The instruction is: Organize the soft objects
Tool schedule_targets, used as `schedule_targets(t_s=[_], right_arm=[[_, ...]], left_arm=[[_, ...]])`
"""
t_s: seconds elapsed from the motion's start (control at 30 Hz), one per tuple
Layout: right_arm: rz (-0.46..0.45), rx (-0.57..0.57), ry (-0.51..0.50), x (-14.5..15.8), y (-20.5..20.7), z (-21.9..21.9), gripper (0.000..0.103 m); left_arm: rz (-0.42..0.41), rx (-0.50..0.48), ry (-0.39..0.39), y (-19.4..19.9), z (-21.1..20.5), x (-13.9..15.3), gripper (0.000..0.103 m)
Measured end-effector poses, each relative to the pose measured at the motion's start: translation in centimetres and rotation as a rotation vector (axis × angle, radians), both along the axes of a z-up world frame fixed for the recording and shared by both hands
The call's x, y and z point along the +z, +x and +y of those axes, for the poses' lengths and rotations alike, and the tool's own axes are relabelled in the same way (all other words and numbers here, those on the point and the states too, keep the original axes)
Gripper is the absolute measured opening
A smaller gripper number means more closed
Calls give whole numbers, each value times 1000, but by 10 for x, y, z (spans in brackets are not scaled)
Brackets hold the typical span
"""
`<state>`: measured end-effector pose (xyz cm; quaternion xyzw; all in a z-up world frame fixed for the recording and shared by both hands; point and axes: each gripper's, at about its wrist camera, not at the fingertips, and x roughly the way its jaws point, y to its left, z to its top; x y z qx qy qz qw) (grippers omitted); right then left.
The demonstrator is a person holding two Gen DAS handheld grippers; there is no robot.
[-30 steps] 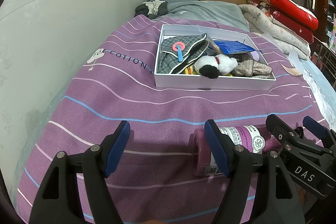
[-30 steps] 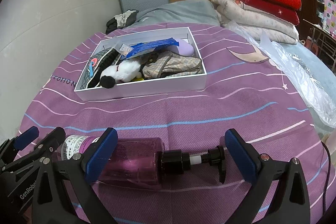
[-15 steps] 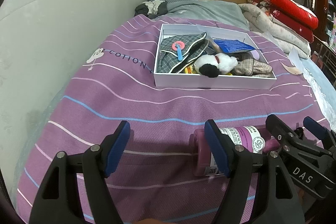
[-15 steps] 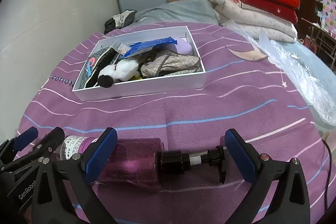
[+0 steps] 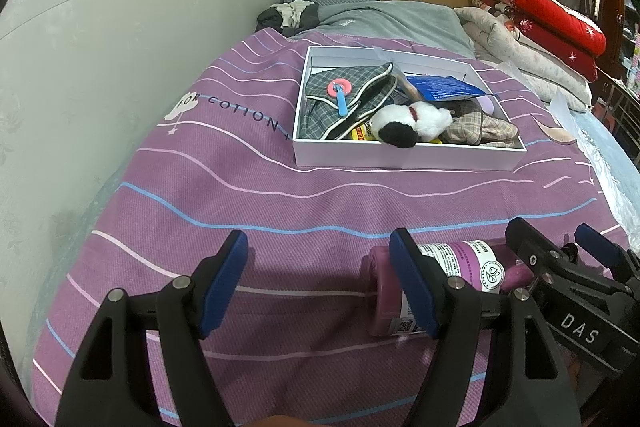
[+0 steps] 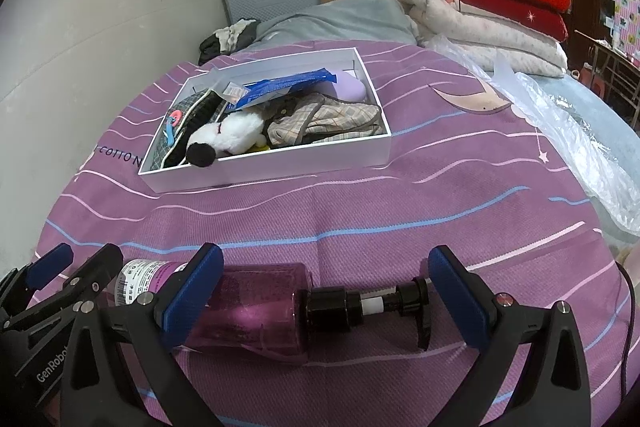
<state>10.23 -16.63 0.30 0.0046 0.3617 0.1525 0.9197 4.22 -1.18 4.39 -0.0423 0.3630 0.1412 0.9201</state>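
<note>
Blue-padded right tool [image 6: 326, 293] is spread wide, straddling a purple pump bottle [image 6: 256, 307] that lies on its side on the striped purple bedspread [image 6: 360, 219]; left tool [image 5: 320, 279] is also spread, gripping nothing, its right finger [image 5: 414, 291] just beside the bottle's base. Both tools empty. Soft things — plush panda [image 5: 408, 123], grey plaid pouch [image 5: 344, 99], beige plaid cloth [image 6: 324, 119] — already sit in the white box [image 6: 280, 167] further up the bed, well apart from the tools. Risks, judged: bottle is round and smooth on soft bedding, so closing on the body could roll or squirt it away; closing across the pump neck [image 6: 372, 305] could slip or depress the pump and leak. Bottle is hard, not soft, so dropping it in the box may mis-sort. Panda's black ear overhangs the box rim; a nudge could tip it out.
</note>
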Motion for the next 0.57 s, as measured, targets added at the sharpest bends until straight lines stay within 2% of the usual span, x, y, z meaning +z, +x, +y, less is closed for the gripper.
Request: schedule_targets(t_s=[0.57], right_arm=[[8,-1,14,1,1,-1,103]], left_arm=[[0,-10,-3,0,-1,3,72]])
